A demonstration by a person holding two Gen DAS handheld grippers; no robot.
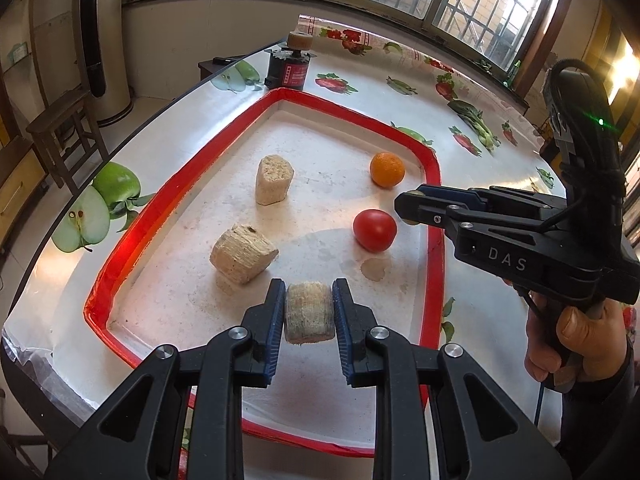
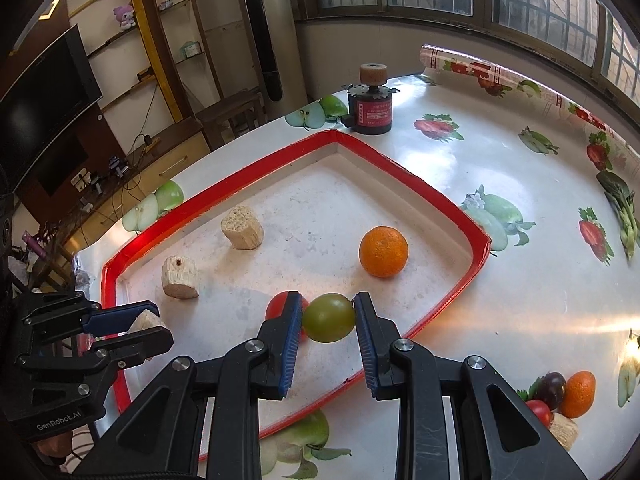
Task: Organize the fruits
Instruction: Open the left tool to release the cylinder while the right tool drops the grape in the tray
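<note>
Left gripper [image 1: 308, 312] was clamped on a beige block [image 1: 309, 312], held over the tray's [image 1: 256, 128] near edge. Right gripper [image 2: 328, 317] was clamped on a green fruit [image 2: 329, 317] above the tray, just beside the tomato [image 1: 374, 229]. Orange [image 2: 383, 251] and two more blocks [image 1: 242, 254] sat on the tray floor, apart.

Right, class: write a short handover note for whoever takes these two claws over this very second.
Left claw: shut on a beige block, above the near end of the red-rimmed tray.
Right claw: shut on a green fruit, also above the tray.
In the tray: orange, red tomato, two more beige blocks.
Done: both pieces gripped.
Left: set them down, then sort the rest.
</note>
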